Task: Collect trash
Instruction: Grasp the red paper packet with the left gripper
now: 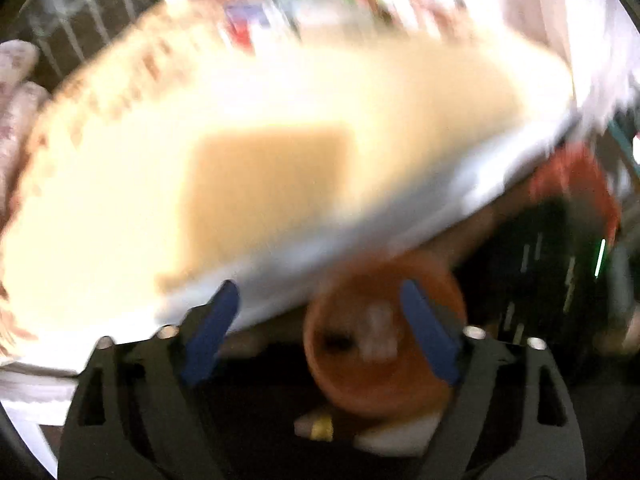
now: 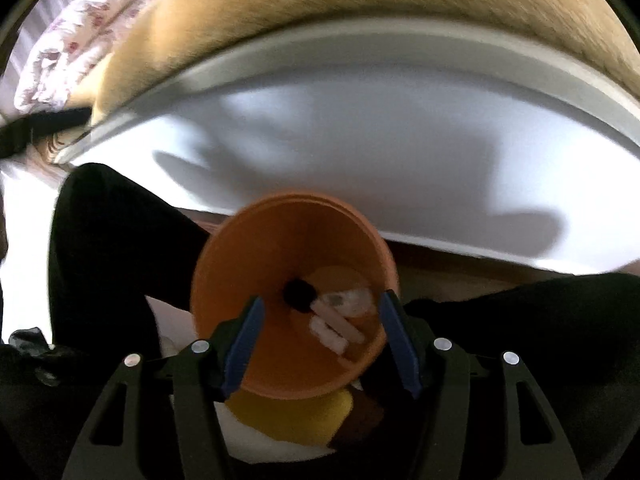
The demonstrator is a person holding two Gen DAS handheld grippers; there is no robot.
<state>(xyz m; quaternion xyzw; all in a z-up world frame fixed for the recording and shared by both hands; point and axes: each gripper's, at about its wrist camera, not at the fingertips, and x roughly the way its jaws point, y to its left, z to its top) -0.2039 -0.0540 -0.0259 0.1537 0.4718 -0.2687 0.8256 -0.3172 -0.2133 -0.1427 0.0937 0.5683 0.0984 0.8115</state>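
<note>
Trash (image 2: pixel 340 320): paper scraps and a stick lying in orange pot (image 2: pixel 294 292), at 12 o'clock from right tool (image 2: pixel 320 344). Light, soft, crushable; best pinched mid-bundle. Right tool half-spread, empty; left tool (image 1: pixel 320 332) wide, empty, above same pot.

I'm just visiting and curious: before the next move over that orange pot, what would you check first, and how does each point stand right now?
1. Orange pot upright, mouth open: ok.
2. Trash pieces lie inside the pot: ok.
3. Right gripper open, nothing between its fingers: ok.
4. Left gripper open and empty: ok.
5. Left view sharp enough to aim: not ok, heavily blurred.
6. More trash left on the white table: cannot tell.
</note>
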